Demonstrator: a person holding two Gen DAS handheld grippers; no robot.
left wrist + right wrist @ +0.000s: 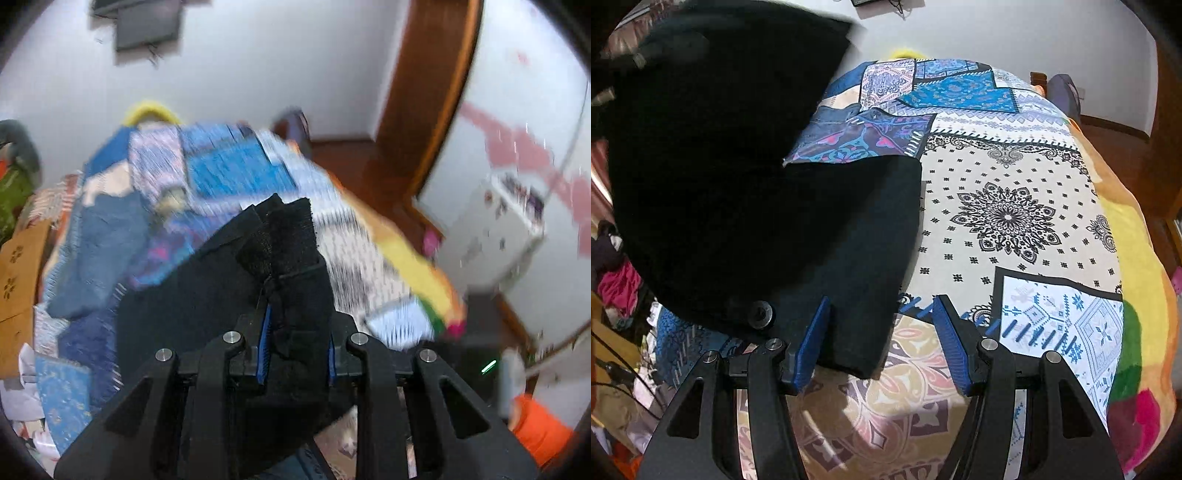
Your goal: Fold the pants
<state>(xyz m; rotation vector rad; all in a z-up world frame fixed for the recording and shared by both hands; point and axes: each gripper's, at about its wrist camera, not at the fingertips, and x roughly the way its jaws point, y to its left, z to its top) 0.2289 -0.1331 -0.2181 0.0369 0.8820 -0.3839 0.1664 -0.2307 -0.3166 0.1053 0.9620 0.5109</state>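
Black pants (831, 229) lie on the patchwork bedspread (1008, 218), with one part raised and blurred at the upper left of the right wrist view. My left gripper (297, 325) is shut on a bunched end of the pants (288, 236), which sticks up from between its blue pads (263, 343). My right gripper (882, 317) hangs open low over the near corner of the flat part. Its left finger (812, 347) is above the cloth and its right finger (951, 343) is above the bedspread. Neither pad presses on the fabric.
A yellow and orange blanket (1137, 277) runs along the bed's right edge. Clothes and clutter (617, 288) pile up at the left. In the left wrist view a cardboard box (18, 266), a wooden door frame (424, 110), a white cabinet (491, 229) and an orange thing (539, 432) surround the bed.
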